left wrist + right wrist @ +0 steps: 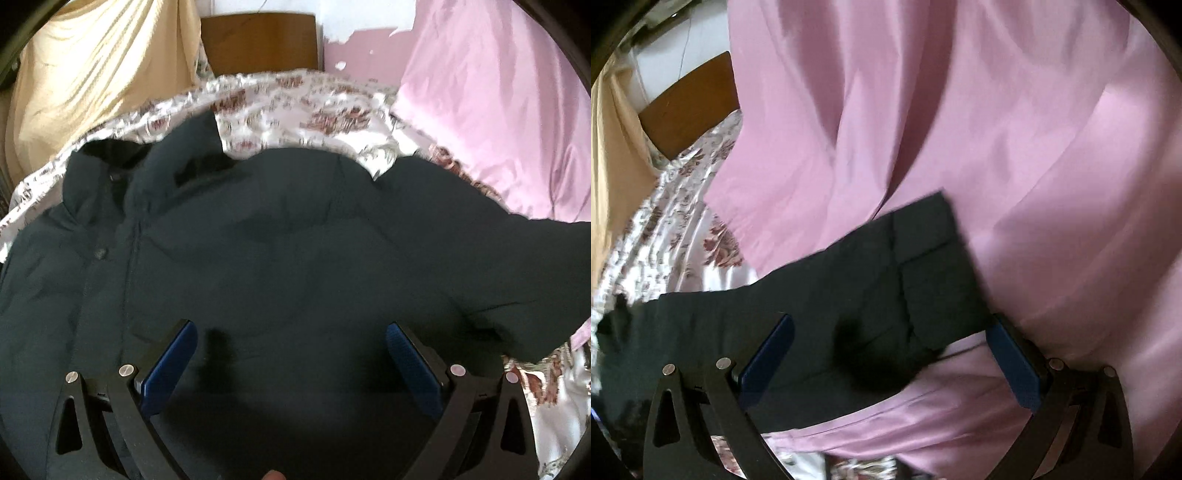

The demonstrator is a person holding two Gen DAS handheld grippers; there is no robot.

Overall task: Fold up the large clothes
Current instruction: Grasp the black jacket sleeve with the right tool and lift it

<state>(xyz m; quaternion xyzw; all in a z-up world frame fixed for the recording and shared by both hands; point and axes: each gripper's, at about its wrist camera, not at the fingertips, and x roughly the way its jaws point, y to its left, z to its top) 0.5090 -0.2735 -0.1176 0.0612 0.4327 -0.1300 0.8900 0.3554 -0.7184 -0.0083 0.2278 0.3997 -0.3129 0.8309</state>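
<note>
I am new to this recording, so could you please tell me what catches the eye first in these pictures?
A big dark jacket fills the left wrist view, spread on a flowered bedsheet, with the open left gripper above it. In the right wrist view its sleeve lies across a pink cloth, between the fingers of the open right gripper.

left claw (291,354): black frame, blue pads, silver screws | right claw (892,349): same

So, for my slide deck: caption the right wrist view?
Open right tool above a dark jacket sleeve lying across pink fabric on a floral bedspread.
</note>
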